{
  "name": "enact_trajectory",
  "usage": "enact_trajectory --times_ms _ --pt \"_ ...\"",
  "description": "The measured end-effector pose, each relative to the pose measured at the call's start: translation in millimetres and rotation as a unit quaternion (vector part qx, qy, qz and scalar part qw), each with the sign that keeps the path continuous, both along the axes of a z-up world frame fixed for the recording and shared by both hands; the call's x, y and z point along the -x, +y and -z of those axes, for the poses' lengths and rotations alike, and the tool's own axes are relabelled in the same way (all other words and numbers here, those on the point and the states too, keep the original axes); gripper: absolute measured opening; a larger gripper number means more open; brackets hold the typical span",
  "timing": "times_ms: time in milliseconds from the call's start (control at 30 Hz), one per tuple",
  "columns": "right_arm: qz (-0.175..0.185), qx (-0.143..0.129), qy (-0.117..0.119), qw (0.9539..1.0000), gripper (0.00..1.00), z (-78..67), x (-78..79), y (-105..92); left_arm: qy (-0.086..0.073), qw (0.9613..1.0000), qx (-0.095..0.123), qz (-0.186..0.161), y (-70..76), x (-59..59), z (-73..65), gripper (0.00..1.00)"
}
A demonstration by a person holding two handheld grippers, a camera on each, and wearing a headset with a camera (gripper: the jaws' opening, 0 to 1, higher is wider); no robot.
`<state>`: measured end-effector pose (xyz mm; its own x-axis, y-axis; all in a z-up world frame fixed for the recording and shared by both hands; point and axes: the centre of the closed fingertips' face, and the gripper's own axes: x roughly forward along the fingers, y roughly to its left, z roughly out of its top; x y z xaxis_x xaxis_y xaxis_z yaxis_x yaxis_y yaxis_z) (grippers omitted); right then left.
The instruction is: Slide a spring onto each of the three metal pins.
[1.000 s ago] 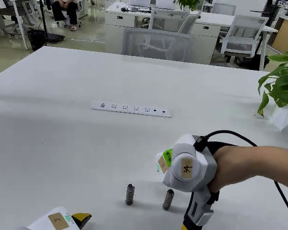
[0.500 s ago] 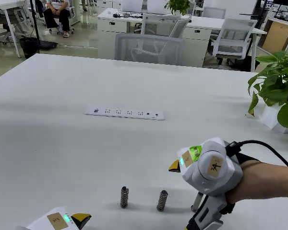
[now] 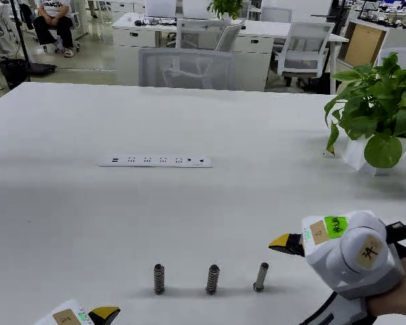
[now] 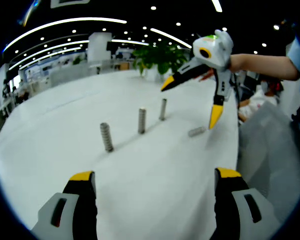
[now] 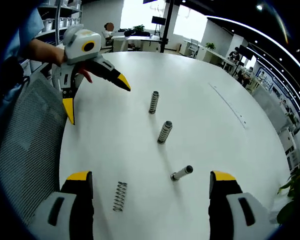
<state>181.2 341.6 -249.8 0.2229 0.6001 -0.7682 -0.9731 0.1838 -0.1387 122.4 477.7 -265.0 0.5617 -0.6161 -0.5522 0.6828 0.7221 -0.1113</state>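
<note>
White table (image 3: 68, 203) bears all items. One potted plant (image 3: 375, 112) stands at its far edge and one power strip (image 3: 155, 161) lies mid-table, both well apart from the work. Left gripper (image 4: 155, 175) and right gripper (image 5: 147, 176) each have their jaws spread wide and hold nothing. Three pins stand upright in a row: sprung pin (image 3: 159, 278), second sprung pin (image 3: 212, 279), and bare pin (image 3: 260, 277) nearest the right gripper. One loose spring (image 5: 120, 196) lies flat near the table's near edge, apart from the bare pin.

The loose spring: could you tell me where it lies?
In the right gripper view the loose spring lies flat on the table, left of the bare pin.
</note>
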Motion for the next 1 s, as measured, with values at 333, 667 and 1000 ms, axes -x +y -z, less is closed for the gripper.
enact_trajectory --times_ms 333,667,1000 --pt "0.066 -0.04 0.017 0.9969 0.99 -2.5 12.6 -25.5 -0.006 1.0 -0.004 0.007 -0.3 -3.5 -3.8 0.98" --pt "0.12 -0.06 0.029 0.9906 0.99 4.8 28.4 -54.3 -0.003 0.9999 -0.01 0.008 4.3 -5.9 -2.5 1.0" --pt "0.166 -0.073 0.034 0.9829 0.99 6.7 35.4 -77.2 -0.003 0.9995 -0.021 0.021 4.7 -9.8 -1.3 1.0"
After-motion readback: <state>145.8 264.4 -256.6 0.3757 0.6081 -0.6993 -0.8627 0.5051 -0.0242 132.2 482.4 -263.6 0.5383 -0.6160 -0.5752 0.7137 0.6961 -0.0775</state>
